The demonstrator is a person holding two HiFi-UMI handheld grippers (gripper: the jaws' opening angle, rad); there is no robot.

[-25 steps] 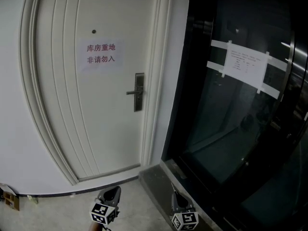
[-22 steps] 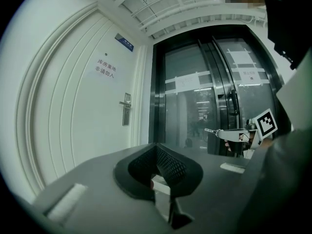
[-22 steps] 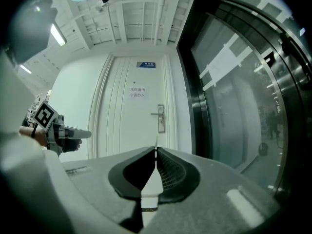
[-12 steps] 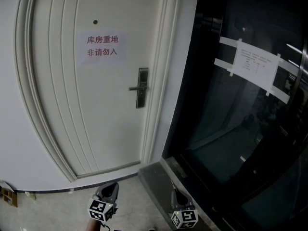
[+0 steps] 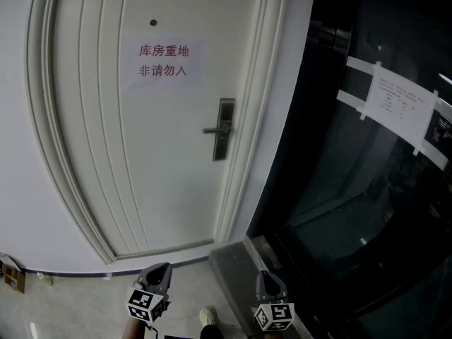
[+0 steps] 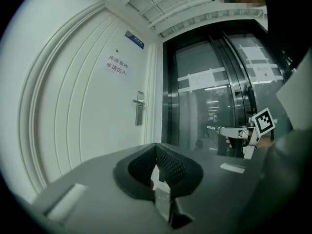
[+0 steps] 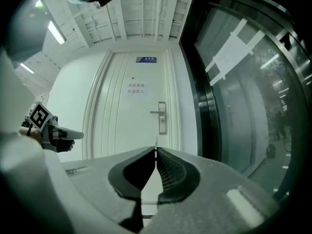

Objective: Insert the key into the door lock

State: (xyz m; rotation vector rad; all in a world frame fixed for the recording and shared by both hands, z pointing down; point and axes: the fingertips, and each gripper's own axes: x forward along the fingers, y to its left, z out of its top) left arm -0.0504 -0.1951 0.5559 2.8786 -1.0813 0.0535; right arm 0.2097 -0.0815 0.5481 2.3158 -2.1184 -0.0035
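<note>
Although the door lock (image 7: 162, 118) is well apart from it, at the centre of the right gripper view, the key (image 7: 156, 141) is seen as a thin edge-on sliver pinched between the closed-up jaws of the right gripper (image 7: 156, 149). The jaws of the left gripper (image 6: 156, 147) are pressed together with nothing seen between them. The white door (image 7: 131, 126) is flanked by dark glass (image 7: 243, 106) at the right. A miss is judged possible: the slot is small, and the blade could be twisted in the pads on contact, then dropped.
</note>
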